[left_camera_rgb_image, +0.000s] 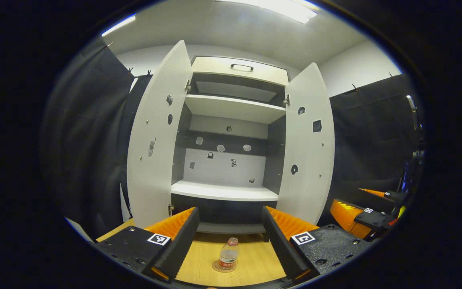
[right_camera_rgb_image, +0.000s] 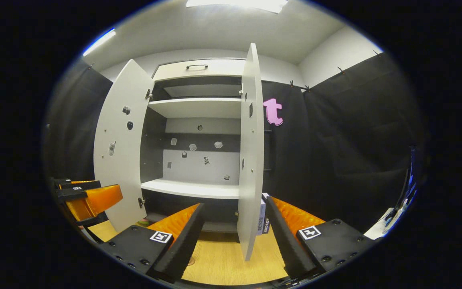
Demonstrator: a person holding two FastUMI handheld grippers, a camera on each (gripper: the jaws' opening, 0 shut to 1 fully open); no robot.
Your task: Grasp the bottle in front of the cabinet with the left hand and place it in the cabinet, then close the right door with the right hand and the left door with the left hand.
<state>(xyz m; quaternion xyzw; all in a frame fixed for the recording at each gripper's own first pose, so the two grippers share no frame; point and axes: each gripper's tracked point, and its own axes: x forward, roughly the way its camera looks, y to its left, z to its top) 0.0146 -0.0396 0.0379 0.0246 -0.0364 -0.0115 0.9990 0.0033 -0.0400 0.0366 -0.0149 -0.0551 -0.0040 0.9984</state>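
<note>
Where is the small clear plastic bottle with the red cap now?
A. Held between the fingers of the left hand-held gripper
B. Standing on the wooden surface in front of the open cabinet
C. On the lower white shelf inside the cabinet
B: the small clear plastic bottle with the red cap stands upright on the wooden surface, before the open white cabinet.

Booth surroundings: wood, cloth, white walls and lamps

In the left gripper view, a pale wooden surface [left_camera_rgb_image: 251, 261] lies at 6 o'clock, with a thin round disc [left_camera_rgb_image: 216, 267] flat on it. Black cloth [left_camera_rgb_image: 86, 132] hangs at 9 and 3 o'clock, held by small clips [left_camera_rgb_image: 353, 86] along its upper edge. A white wall [left_camera_rgb_image: 355, 68] rises at 2 o'clock. A ceiling lamp [left_camera_rgb_image: 283, 8] glows at 12 o'clock and a strip light [left_camera_rgb_image: 118, 25] at 11. In the right gripper view, a small labelled box [right_camera_rgb_image: 261, 216] stands on the wood just below centre.
</note>
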